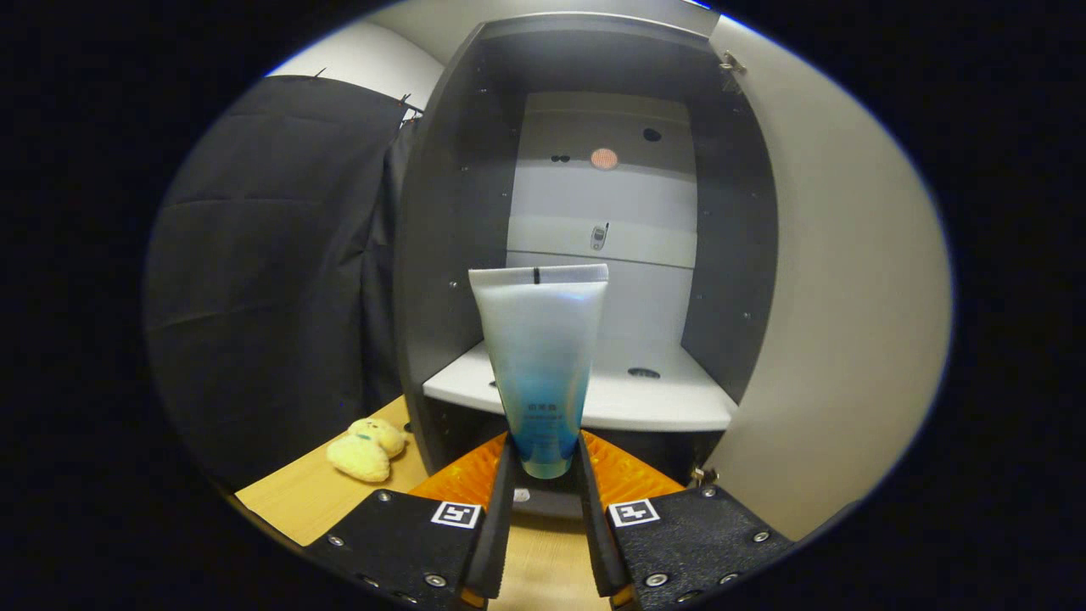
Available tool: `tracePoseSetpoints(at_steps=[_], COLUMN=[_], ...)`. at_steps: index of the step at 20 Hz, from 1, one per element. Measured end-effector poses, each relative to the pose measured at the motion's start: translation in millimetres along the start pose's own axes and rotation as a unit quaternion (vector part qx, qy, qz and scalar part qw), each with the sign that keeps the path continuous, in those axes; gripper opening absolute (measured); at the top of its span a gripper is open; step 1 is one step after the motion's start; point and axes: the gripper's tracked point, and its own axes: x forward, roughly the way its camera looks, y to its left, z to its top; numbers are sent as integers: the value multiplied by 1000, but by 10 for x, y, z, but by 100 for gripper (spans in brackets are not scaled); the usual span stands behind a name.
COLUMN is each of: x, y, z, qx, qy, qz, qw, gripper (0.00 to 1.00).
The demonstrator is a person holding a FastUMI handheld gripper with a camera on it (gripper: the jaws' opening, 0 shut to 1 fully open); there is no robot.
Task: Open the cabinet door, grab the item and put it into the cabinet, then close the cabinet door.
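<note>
My gripper [544,462] is shut on a squeeze tube [540,356], white at its flat crimped top and blue toward the cap end, which stands upright between the fingers. Straight ahead is the grey cabinet [450,221] with its door [831,280] swung wide open on the right. The tube is in front of the cabinet's white shelf [662,403], its lower end level with the shelf's front edge. The shelf carries nothing but a small dark hole.
A yellow plush toy [366,448] lies on the wooden table [297,501] left of the cabinet base. Black cloth [271,280] hangs behind it. The cabinet's pale back panel [602,204] has holes and a small fitting.
</note>
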Motion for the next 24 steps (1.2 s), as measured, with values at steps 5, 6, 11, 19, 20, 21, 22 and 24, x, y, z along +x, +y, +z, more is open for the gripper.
tracePoseSetpoints(at_steps=[5,6,11,19,20,21,22,24], x=[895,1012,1282,1331,1321,1301,1283,1223], y=[-261,-291,-282,-247,-263,-274,-269,-193], z=[247,222,-114,-162,-158,-148,-133,-60], qx=[4,1,38,74,77,79,83,90], qy=[1,4,45,47,47,46,43,34], qz=[-27,-30,-15,2,-1,1,4,17], qw=[1000,1000,998,996,996,996,996,995], gripper=[41,41,41,47,48,52,56,66])
